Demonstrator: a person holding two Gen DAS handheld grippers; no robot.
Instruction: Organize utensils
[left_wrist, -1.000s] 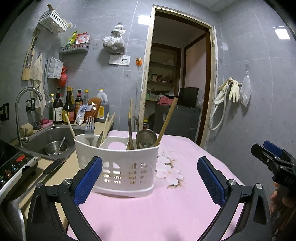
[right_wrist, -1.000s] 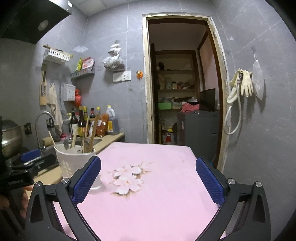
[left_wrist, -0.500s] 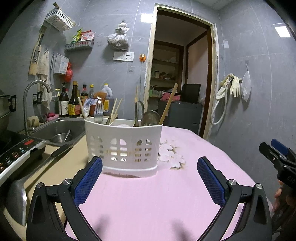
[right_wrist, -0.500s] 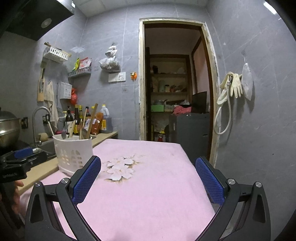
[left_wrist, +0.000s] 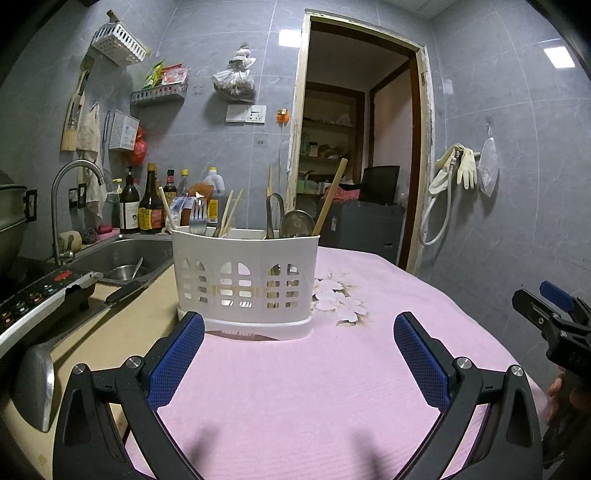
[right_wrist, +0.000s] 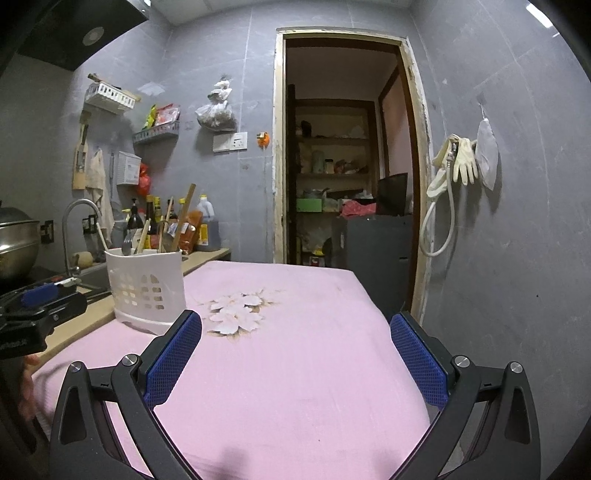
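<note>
White perforated plastic caddy (left_wrist: 245, 280) at left edge of pink floral tablecloth (left_wrist: 332, 387), beside counter. Holds steel fork (left_wrist: 197, 219), wooden chopsticks (left_wrist: 229, 212), ladle (left_wrist: 295, 223), wooden handle. Left gripper (left_wrist: 298, 354) spread wide, empty; right gripper (right_wrist: 295, 350) likewise. Bottle labels unreadable.

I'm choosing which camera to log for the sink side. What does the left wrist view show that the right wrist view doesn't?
Only the left wrist view shows the sink basin with a metal bowl in it, the cooktop control panel, and a fork clearly in the utensil caddy.

Only the right wrist view shows the range hood and the pot.

Both show the caddy, pink tablecloth, faucet, bottles, doorway, and each open hand-held gripper: left, right.
</note>
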